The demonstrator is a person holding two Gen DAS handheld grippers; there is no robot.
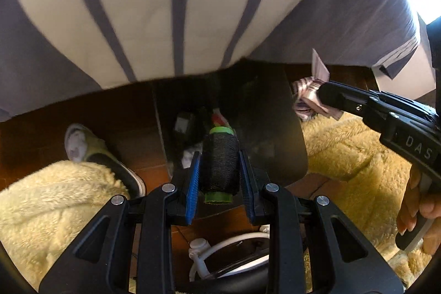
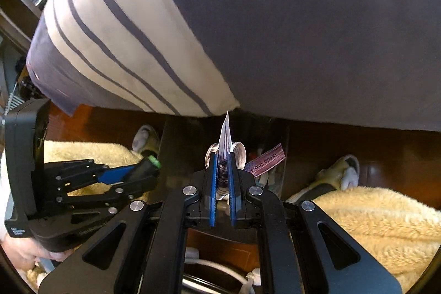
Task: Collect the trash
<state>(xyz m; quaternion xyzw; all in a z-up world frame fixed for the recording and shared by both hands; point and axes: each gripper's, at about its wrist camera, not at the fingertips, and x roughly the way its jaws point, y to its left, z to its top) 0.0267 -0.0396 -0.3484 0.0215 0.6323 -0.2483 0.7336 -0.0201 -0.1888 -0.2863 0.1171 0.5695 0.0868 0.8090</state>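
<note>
Over on the left we see a foot in a white sock and slipper [image 1: 82,148] on the brown wood floor [image 1: 33,134], with the fluffy yellow robe [image 1: 55,205] covering the leg nearest us. Next, our left gripper [image 1: 219,170] is clamped on a spool of black thread [image 1: 220,164], its blue pads [image 1: 194,172] pressed against both sides, the spool's green ends sticking out near and far. Directly beyond and below that spool sits the dark bin [image 1: 275,128], and inside it we make out a dark block with a white label and a scrap with red and green on it. Near us, under the gripper, a white cable [image 1: 220,247] curls over the floor.

Across the far side of both views hangs the striped bedding [image 1: 165,4], cream with grey bands, its edge draped above the bin.

Moving right, our right gripper [image 2: 223,178] is squeezed shut on a bundle of ribbon and paper [image 2: 226,148], a white paper point [image 2: 225,134] poking up between the blue pads [image 2: 232,183]. A purple printed ribbon tail [image 2: 266,159] trails off to the right. From the left camera we see that bundle [image 1: 308,95] held just beside the bin's right rim, above the robe. Far right in the right camera, the other slippered foot [image 2: 341,172] rests on the floor, more yellow robe [image 2: 372,216] nearer us. A hand [image 1: 419,214] grips the right tool's handle.
</note>
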